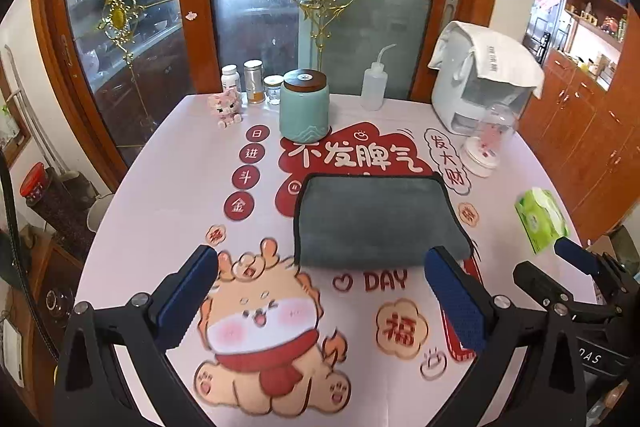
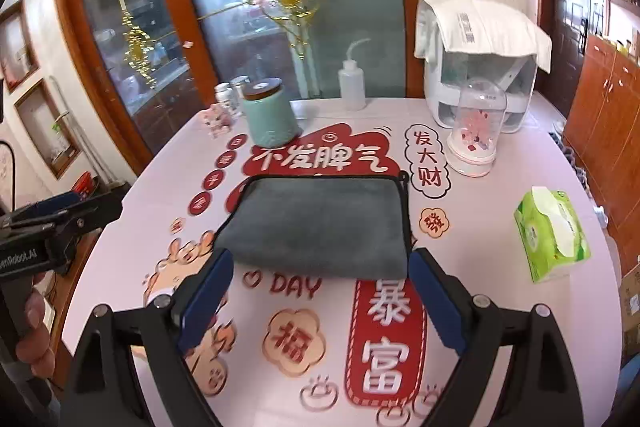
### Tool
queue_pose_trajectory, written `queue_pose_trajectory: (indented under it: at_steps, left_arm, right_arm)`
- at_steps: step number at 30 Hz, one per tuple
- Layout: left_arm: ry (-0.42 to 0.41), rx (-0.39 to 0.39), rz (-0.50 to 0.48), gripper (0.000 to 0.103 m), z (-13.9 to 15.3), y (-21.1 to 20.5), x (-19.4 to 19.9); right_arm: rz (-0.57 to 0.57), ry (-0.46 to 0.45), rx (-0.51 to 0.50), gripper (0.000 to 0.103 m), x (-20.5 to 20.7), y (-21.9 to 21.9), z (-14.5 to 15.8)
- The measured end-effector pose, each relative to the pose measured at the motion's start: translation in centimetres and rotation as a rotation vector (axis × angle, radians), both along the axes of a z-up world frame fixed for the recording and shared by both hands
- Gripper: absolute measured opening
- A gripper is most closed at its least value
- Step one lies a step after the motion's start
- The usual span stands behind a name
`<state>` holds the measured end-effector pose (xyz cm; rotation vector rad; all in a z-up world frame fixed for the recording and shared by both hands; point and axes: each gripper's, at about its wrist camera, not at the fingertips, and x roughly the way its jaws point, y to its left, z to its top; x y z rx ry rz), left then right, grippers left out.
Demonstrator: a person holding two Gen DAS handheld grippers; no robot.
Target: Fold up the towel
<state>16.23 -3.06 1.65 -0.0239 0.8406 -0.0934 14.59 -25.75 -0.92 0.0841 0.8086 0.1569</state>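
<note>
Towel [image 1: 376,219] lies folded above "DAY" on the tablecloth [image 1: 160,211]; both grippers' jaws gape, holding nothing.

L gripper [image 1: 320,291] jaws spread wide, nothing between pads, held low & level. R gripper [image 2: 320,291] same: wide apart, nothing gripped. Both side by side, aimed fwd.

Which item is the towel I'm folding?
Start at the round table with the red cartoon print. In its middle, nearer than the teal jar, lies the towel: a flat, dark grey folded rectangle with black edging, the only cloth on the tabletop.
</note>
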Motion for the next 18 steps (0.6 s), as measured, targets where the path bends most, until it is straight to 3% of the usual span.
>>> queue_pose_trajectory:
  at_steps: [7,18]
  left_arm:
    - [-0.001,-0.001,-0.022,0.103,0.9,2.3,-6.4]
    - [-0.032,0.045,-0.039,0.103,1.3,5.3,-14.9]
  right_arm:
    - [-0.012,-0.019,0.004,0.090,-6.7,3.0,1.3]
    - [-0.055,0.005,-0.027,0.090,-15.0,7.3,0.6]
